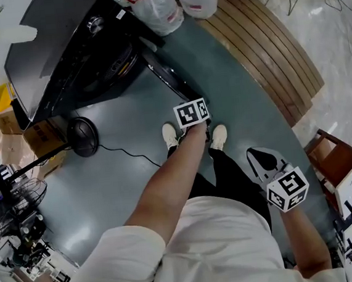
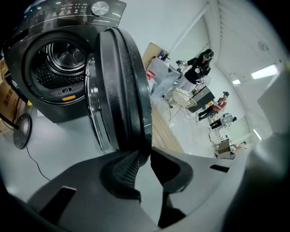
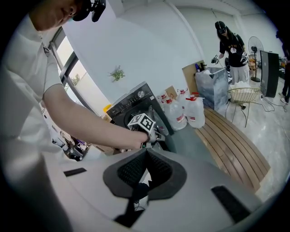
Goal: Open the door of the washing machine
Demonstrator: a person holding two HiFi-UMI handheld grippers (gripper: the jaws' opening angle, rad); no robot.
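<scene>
**Door wide open: thin pinch on the rim, tight room at right**

Washing machine [image 1: 63,61] is seen at upper left with the drum exposed. Its door [image 2: 120,86] stands well clear of the front, edge-on in the left gripper view. Left gripper [image 2: 144,155] is closed onto the door's outer rim, with only the jaw tips engaged.

Slip-off is judged the main risk: so shallow a pinch on a curved, glossy rim could be lost if it is pulled at an angle. Over-travel is the 2nd risk, since the hinge could be strained if the door is pushed much further.

Free floor is left beside the machine, but a cable [image 1: 127,151] is trailed across it near a shoe [image 1: 170,134], so a snag is possible. Right gripper [image 3: 145,156] is held low at the side, its 2 jaws pressed together with nothing between them. At right, jugs [image 3: 195,111] and a slatted wooden bench [image 1: 267,54] lie near the door's swing path, so little room is judged left there.
</scene>
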